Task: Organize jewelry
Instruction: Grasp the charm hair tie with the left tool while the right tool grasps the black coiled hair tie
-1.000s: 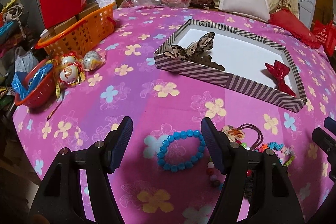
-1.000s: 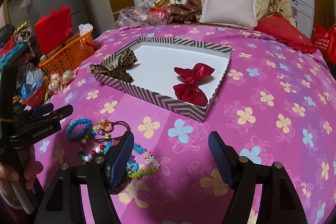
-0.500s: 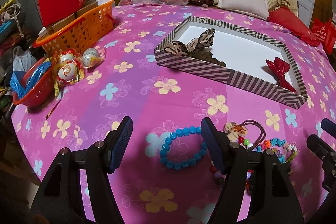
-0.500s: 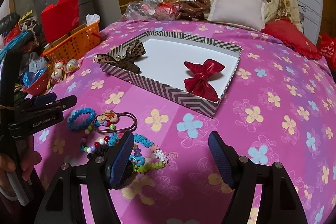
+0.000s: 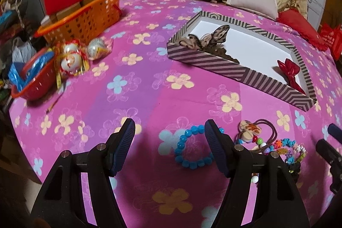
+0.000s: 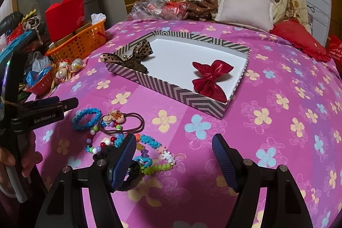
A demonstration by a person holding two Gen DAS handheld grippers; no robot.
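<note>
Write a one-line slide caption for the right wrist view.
Open right gripper hovers over pink floral bedspread, beside loose beaded bracelets; striped cardboard tray beyond holds red satin bow and leopard-print bow.

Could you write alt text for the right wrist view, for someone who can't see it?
Open right gripper over a pink flowered bedspread, with bracelets beside its left finger. Beyond, a striped tray holds a red bow and a leopard bow.

1. I see a bed with a pink flowered sheet (image 6: 277, 69).
2. Striped tray (image 6: 171, 91) mid-bed; jewelry pile (image 6: 119, 134) near left.
3. Orange basket (image 6: 79, 44), red bowl (image 6: 40, 84) far left; pillows (image 6: 243, 8) far.
</note>
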